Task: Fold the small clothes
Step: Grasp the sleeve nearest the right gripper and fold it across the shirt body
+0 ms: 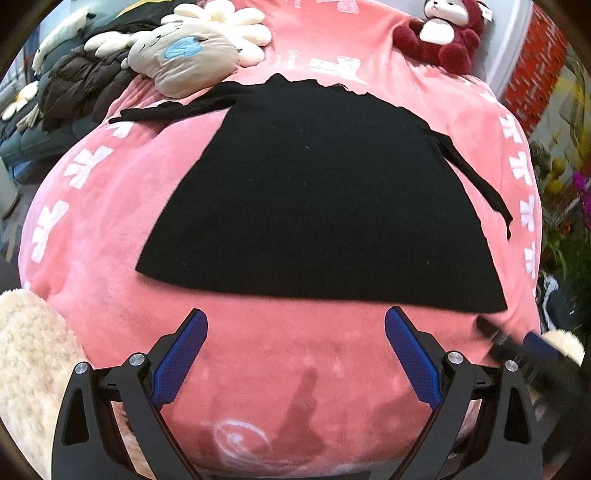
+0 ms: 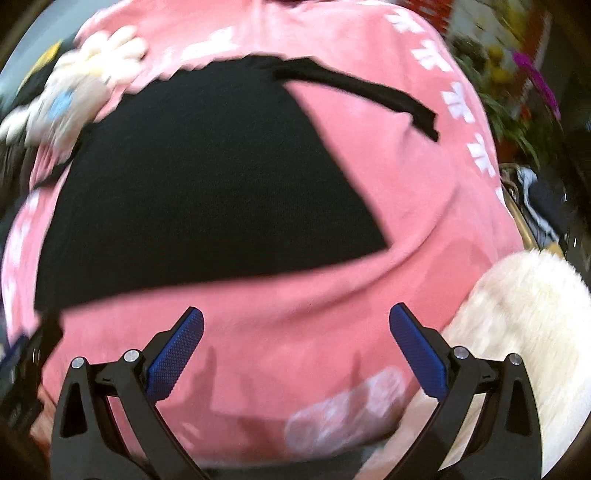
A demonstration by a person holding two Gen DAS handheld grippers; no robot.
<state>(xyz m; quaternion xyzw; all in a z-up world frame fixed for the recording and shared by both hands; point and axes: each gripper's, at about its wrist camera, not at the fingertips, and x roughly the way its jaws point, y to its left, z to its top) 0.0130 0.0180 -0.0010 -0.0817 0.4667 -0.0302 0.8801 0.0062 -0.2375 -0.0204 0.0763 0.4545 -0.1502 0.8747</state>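
A black garment [image 1: 317, 199] lies spread flat on a pink blanket [image 1: 258, 350], hem towards me, with thin sleeves or straps trailing out at its far left and right. My left gripper [image 1: 295, 321] hovers open just short of the hem, nothing between its blue pads. In the right wrist view the same black garment [image 2: 207, 177] fills the centre-left, one strap [image 2: 362, 92] lying out to the right. My right gripper [image 2: 295, 317] is open and holds nothing, near the hem's right corner; that view is motion-blurred. The right gripper's tip [image 1: 517, 339] shows at the lower right of the left view.
Plush toys sit at the far side: a beige pillow-doll [image 1: 184, 55], white flower cushions [image 1: 229, 18] and a dark red bear [image 1: 447, 33]. Dark jackets [image 1: 81, 85] lie at the far left. Cream fleece sleeves [image 1: 29, 354] [image 2: 524, 325] flank the grippers. Flowers and a basket [image 2: 532, 110] stand right.
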